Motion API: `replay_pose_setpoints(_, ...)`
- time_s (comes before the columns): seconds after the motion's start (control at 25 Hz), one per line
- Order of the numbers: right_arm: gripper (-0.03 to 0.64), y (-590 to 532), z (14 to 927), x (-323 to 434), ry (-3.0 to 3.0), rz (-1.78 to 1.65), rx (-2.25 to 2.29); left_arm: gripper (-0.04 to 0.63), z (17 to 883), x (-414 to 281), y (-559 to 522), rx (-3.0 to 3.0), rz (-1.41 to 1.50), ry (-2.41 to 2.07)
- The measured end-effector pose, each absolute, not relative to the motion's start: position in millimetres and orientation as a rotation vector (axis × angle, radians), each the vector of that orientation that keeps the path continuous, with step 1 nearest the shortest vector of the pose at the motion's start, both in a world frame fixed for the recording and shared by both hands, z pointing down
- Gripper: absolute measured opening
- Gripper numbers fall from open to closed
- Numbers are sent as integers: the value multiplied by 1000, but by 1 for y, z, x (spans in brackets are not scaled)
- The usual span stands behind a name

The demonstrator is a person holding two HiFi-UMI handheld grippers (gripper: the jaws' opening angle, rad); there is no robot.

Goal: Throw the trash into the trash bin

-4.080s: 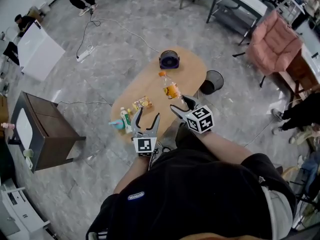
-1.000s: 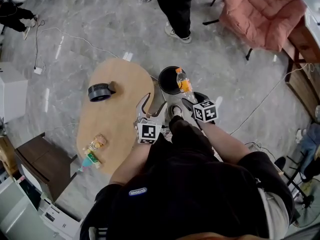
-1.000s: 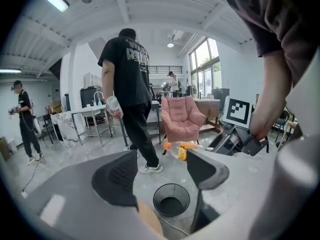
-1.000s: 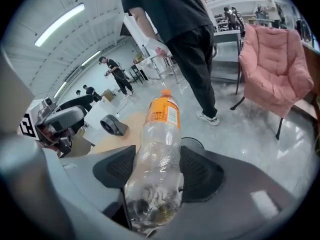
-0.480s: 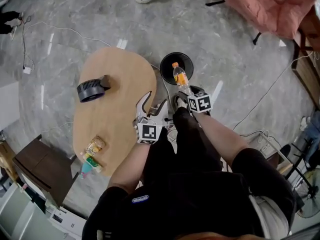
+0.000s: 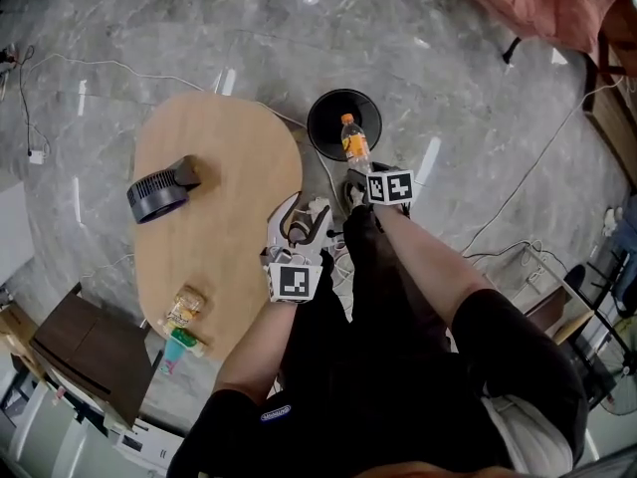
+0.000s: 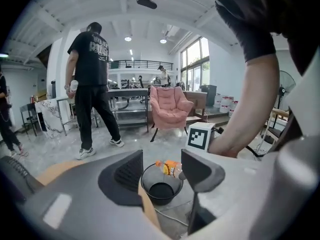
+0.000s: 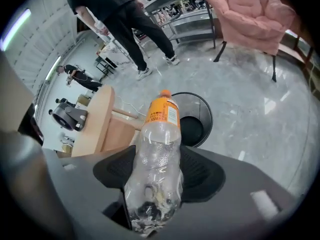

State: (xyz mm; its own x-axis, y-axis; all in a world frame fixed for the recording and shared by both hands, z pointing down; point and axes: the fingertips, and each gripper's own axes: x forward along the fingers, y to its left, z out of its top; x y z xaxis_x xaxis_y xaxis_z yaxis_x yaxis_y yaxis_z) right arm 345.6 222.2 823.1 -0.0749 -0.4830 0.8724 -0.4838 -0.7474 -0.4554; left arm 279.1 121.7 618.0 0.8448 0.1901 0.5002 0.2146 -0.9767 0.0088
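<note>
My right gripper (image 6: 360,172) is shut on a clear plastic bottle (image 6: 353,143) with an orange label and cap. In the right gripper view the bottle (image 8: 156,159) sits squeezed between the two black pads, its cap end pointing at the round black trash bin (image 8: 192,119) on the floor. From the head view the bottle's top hangs over the near rim of the bin (image 6: 328,118). My left gripper (image 6: 304,212) is open and empty beside the table's right edge; its own view shows the bin (image 7: 161,186) and bottle (image 7: 169,168) between its jaws.
The oval wooden table (image 6: 214,217) is at my left, bearing a small black fan (image 6: 157,191) and snack packets and a bottle (image 6: 179,325) at its near end. A pink armchair (image 6: 557,3) stands far right. A cable (image 6: 528,192) runs across the grey floor. A person (image 7: 92,84) stands beyond the bin.
I have stepped away from the table toward the bin, carrying the bottle in my right gripper. Over the last second the bottle has come over the bin's rim. The left gripper stayed open.
</note>
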Motion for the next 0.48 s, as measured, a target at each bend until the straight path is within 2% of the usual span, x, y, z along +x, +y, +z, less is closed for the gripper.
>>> replay_pose_setpoints(0.28,304,221,876,369,-1010,2081,2061,251,618,288,116,-2915,-745,-369)
replay_pose_setpoints(0.48,305,212,920,377,-993,2116,1903,251,634,275,110,-2921,-821,-346)
